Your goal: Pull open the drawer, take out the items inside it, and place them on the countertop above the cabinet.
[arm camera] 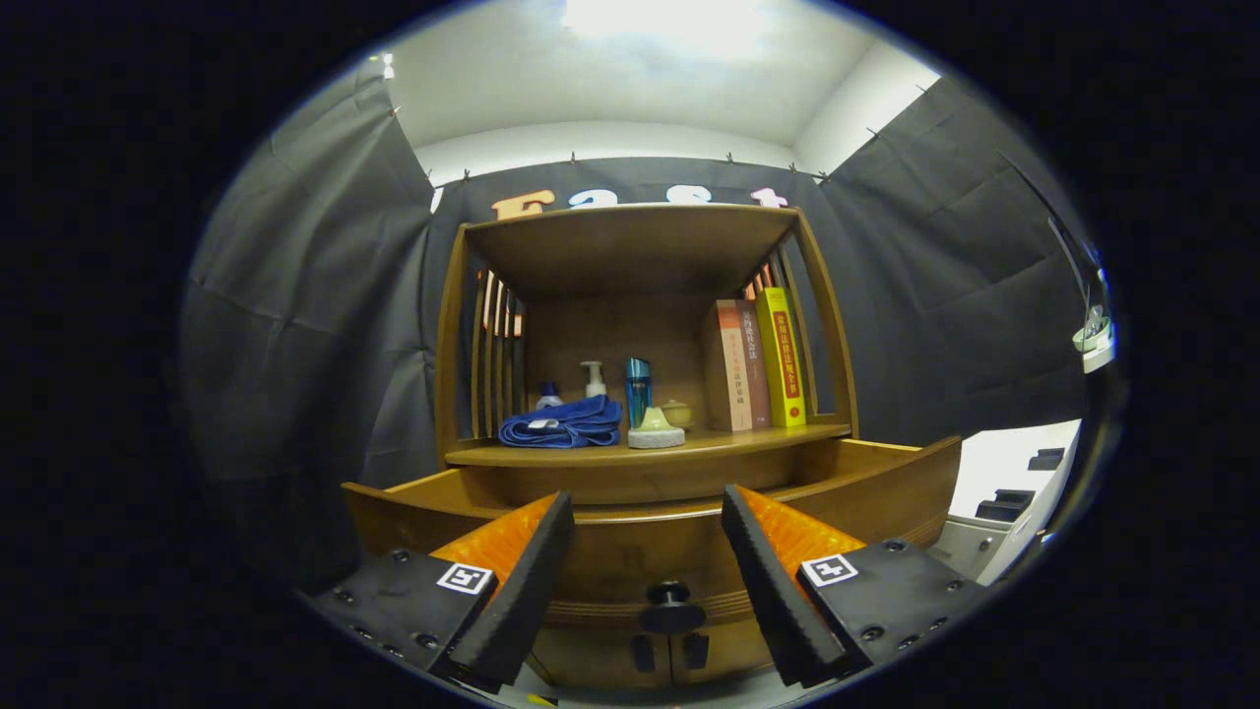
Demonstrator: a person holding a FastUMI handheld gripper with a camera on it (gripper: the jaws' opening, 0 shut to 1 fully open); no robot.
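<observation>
Drawer (650,551): looks pulled out; contents hidden from this angle.
Gripper (645,551): fingers spread, holding nothing, knob (669,594) between them. Countertop (591,453) carries towel (563,421), bottles, books (758,364). Emptying judged unfinished.

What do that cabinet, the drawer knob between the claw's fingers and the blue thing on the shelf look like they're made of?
The cabinet looks like varnished wood: warm brown, faint grain, soft sheen. The drawer knob is dark and smooth, perhaps metal or painted wood; I cannot tell which. The blue thing looks like soft cloth, a towel lying in folds. The claw is open, the knob between its fingers.
</observation>
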